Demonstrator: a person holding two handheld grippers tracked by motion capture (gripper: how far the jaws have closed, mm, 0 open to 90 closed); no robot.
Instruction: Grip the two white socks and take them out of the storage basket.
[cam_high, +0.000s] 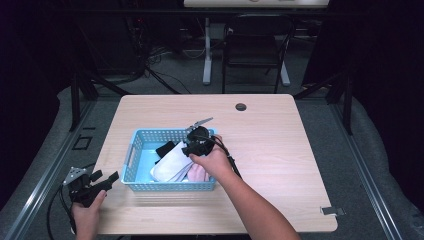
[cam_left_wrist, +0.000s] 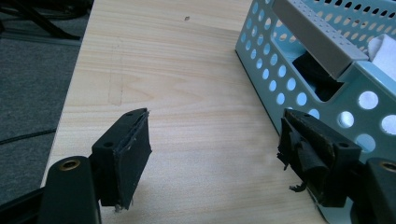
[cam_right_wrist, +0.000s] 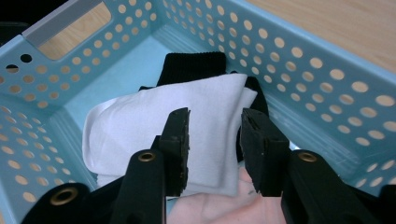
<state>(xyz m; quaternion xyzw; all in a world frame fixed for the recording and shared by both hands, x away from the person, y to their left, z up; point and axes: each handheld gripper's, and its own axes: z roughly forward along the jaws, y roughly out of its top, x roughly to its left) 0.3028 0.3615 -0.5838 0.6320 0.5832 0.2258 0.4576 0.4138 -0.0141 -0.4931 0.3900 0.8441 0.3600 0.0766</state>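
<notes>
Your left gripper (cam_high: 104, 181) sits at the near left corner of the counter (cam_high: 280, 150), held in your left hand (cam_high: 87, 212). Its fingers (cam_left_wrist: 133, 154) are spread wide with nothing between them, and in the left gripper view they hover over bare wood with the right-hand finger just beside the outer wall of the basket.

The light blue perforated basket (cam_high: 134, 150) stands left of the counter's centre, upright, with a cut-out handle in its short left wall. Inside it, going left to right, you have a black fabric item (cam_high: 165, 148) toward the far side, a folded white cloth (cam_high: 171, 164) lying across the middle, and a pale pink cloth (cam_high: 197, 173) at the near right. In the right gripper view the black item (cam_right_wrist: 189, 67) lies partly under the white cloth (cam_right_wrist: 154, 121), and the pink cloth (cam_right_wrist: 219, 207) shows beneath the white cloth's near edge.

Your right gripper (cam_high: 192, 145) is over the basket's right half, your right hand (cam_high: 212, 162) reaching in above the pink cloth. Its fingers (cam_right_wrist: 180, 144) are parted by a narrow gap and poised over the white cloth; they grip nothing, and whether the tips touch the cloth cannot be told.

A dark round grommet (cam_high: 241, 107) sits in the counter near its far edge, right of centre.
</notes>
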